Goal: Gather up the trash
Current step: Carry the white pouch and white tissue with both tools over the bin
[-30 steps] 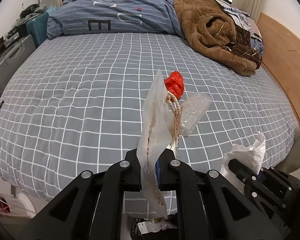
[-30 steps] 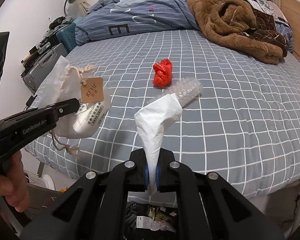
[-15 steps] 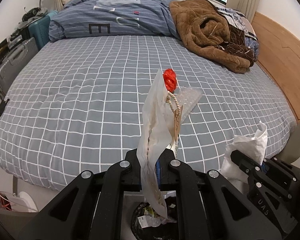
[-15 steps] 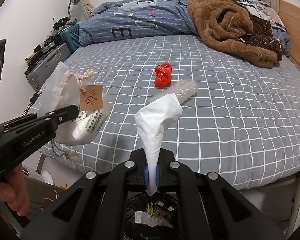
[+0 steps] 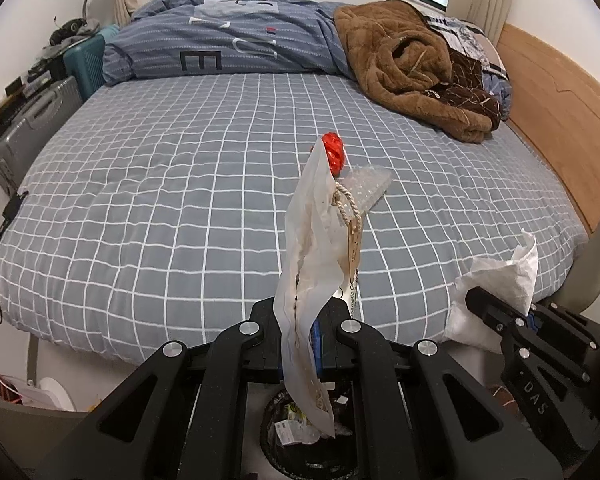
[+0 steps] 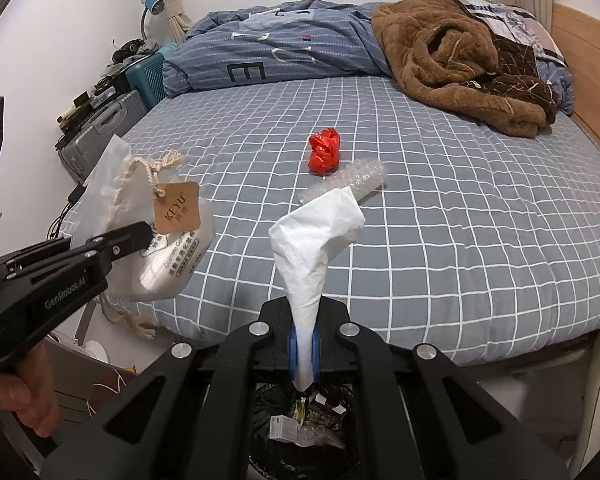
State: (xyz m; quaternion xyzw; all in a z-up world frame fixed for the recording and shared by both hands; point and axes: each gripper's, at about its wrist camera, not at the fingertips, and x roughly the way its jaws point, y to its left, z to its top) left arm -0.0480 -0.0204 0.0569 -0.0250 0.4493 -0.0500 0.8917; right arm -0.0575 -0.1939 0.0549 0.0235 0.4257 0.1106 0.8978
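My left gripper (image 5: 300, 320) is shut on a white drawstring pouch (image 5: 312, 248) with a brown tag; the pouch also shows in the right wrist view (image 6: 156, 236). My right gripper (image 6: 305, 340) is shut on a crumpled white tissue (image 6: 316, 240), also seen at the right of the left wrist view (image 5: 496, 280). Both grippers hang past the bed's near edge, above a black-lined trash bin (image 6: 304, 432) with litter in it. A red plastic bag (image 6: 324, 150) and a clear bubble-wrap piece (image 6: 352, 178) lie on the grey checked bed (image 6: 460, 220).
A brown fleece blanket (image 6: 452, 52) and a blue duvet (image 6: 280, 52) lie at the bed's far end. Suitcases (image 6: 104, 120) stand along the left wall. A wooden headboard (image 5: 552, 120) runs along the right side.
Both grippers have pulled back from the bed with their loads. The trash bin below has come more into view.
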